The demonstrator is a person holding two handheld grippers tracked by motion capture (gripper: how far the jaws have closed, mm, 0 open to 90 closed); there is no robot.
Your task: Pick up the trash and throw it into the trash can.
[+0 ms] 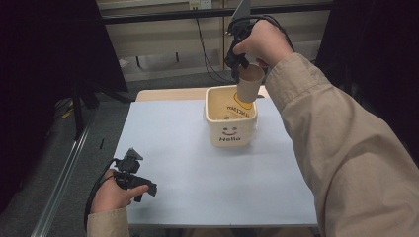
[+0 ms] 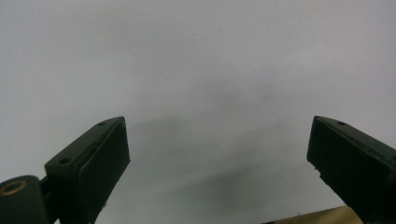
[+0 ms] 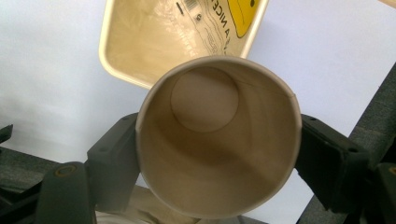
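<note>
Right gripper [image 1: 241, 68] is raised above the far side of the table, jaws clamped on either side of a brown paper cup [image 1: 249, 83], empty inside. In the high view the cup is tilted, its lower end hanging over the far right corner of a cream square container [image 1: 230, 129] with a smiley face and "Hello" printed on the front wall; can't tell if the cup touches the rim. In the right gripper view the cup [image 3: 218, 140] sits mouth toward the camera, round bottom visible, black jaw pads [image 3: 112, 158] pressed to both sides, and the container [image 3: 121, 70] lies beyond it with its opening in sight. Inside the container there's a yellow and white printed sheet or wrapper [image 1: 240, 106] with black lettering, leaning on the right inner wall. The container stands upright on a pale blue-grey flat table covering [image 1: 173, 163], toward the far centre. Left gripper [image 1: 143, 190] is low at the near left edge of the covering, held in the person's left hand [image 1: 114, 192], well apart from the container. In the left gripper view its two jaws are spread wide with nothing between them, just plain covering [image 2: 201, 84] ahead. Both sleeves are beige.
</note>
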